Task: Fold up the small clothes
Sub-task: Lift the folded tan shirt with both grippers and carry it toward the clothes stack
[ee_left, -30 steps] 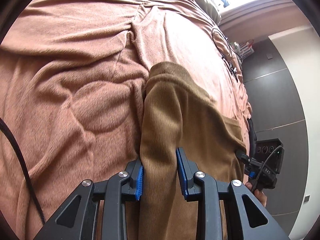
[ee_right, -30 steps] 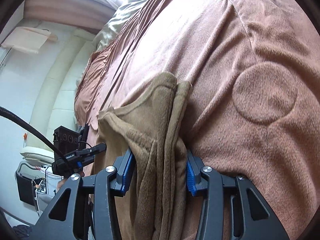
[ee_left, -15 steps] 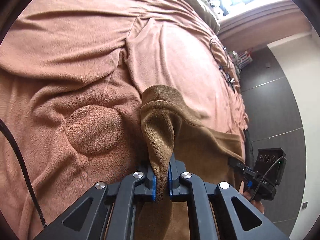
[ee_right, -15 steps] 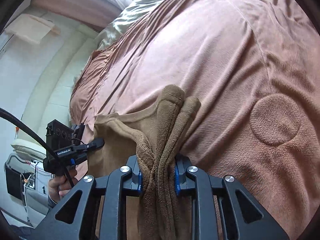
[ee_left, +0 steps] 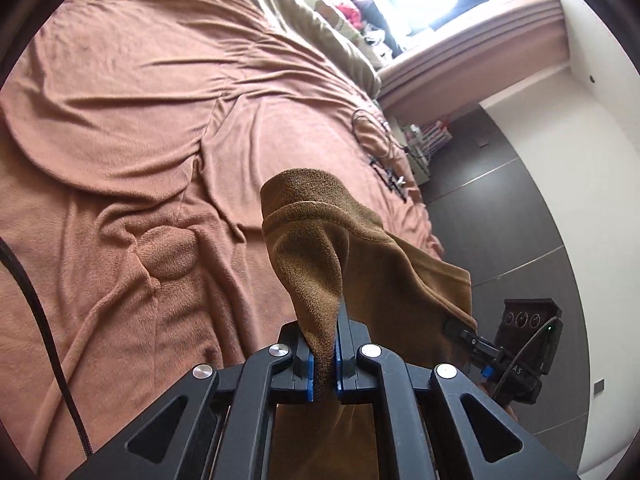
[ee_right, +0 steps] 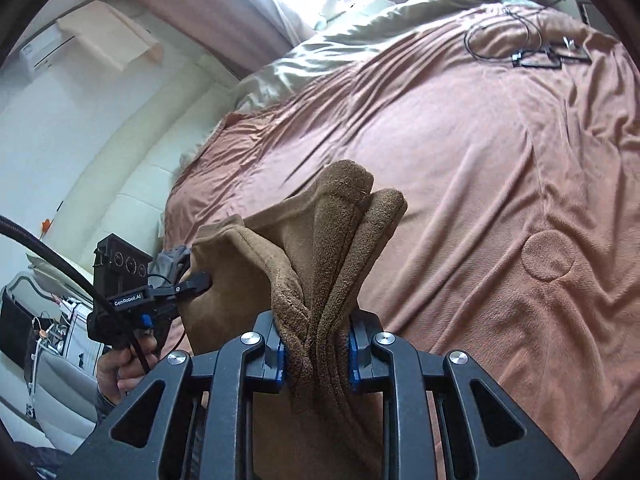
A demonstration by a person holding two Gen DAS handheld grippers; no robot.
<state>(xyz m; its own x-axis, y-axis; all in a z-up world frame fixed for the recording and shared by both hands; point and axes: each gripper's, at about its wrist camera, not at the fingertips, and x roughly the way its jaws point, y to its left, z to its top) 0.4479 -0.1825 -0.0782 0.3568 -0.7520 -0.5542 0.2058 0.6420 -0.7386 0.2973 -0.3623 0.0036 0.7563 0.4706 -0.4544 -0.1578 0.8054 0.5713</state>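
Observation:
A small brown fleece garment (ee_left: 360,264) hangs between my two grippers above a bed. My left gripper (ee_left: 323,364) is shut on one corner of it, the cloth bunched between the blue pads. My right gripper (ee_right: 316,356) is shut on the other corner, where several thick folds of the garment (ee_right: 332,256) are pinched. Each gripper shows in the other's view: the right one (ee_left: 516,356) at the garment's far edge, the left one (ee_right: 132,296) likewise, with a hand on it.
A wrinkled pinkish-brown blanket (ee_left: 140,128) covers the bed below. Black cables and small devices (ee_right: 532,50) lie on its far part. An olive duvet (ee_left: 320,28) lies by the bright window. A dark tiled floor (ee_left: 512,208) is beside the bed.
Both grippers closed on the garment's corners, then lifted it off the blanket; the cloth now hangs bunched, and the bed looks farther away.

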